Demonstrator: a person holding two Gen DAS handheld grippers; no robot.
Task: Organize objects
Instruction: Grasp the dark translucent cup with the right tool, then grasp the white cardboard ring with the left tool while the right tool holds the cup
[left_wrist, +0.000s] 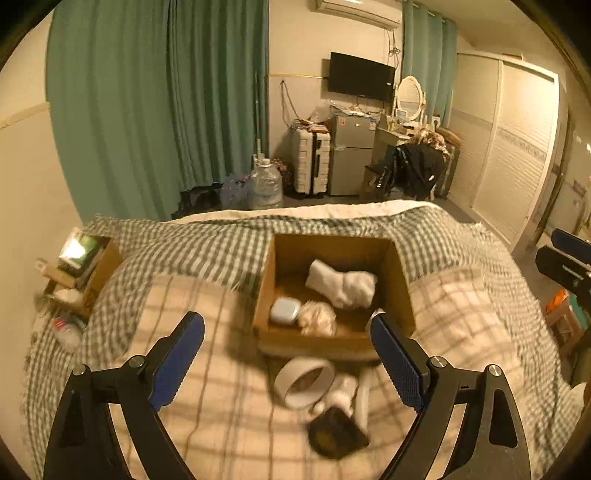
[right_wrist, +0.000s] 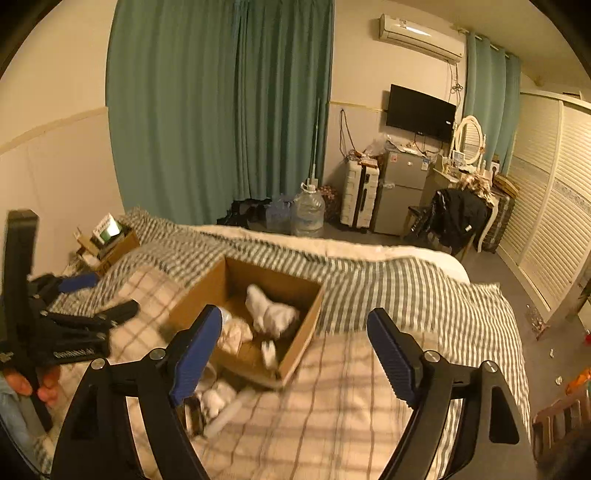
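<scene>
An open cardboard box (left_wrist: 400, 280) sits on the checked bedcover (left_wrist: 221, 387). Inside lie a white folded cloth (left_wrist: 341, 284), a pale blue case (left_wrist: 284, 311) and a beige crumpled bundle (left_wrist: 317, 317). Just in front of the box lie a white tape roll (left_wrist: 304, 382), a white tube (left_wrist: 364, 398) and a dark brown object (left_wrist: 336, 432). My left gripper (left_wrist: 286, 320) hovers open above the box's near edge, holding nothing. My right gripper (right_wrist: 293, 312) is open and empty too, over the box (right_wrist: 314, 314) from its right side. The white cloth (right_wrist: 271, 314) shows there as well.
A smaller box with books (left_wrist: 86, 269) stands at the bed's left edge. A hand (right_wrist: 22, 384) holds the left gripper (right_wrist: 103, 295). Beyond the bed stand a water jug (left_wrist: 264, 186), a suitcase (left_wrist: 312, 162), a fridge (left_wrist: 351, 155) and a chair with a black jacket (left_wrist: 421, 166). Clutter lies on the floor at right.
</scene>
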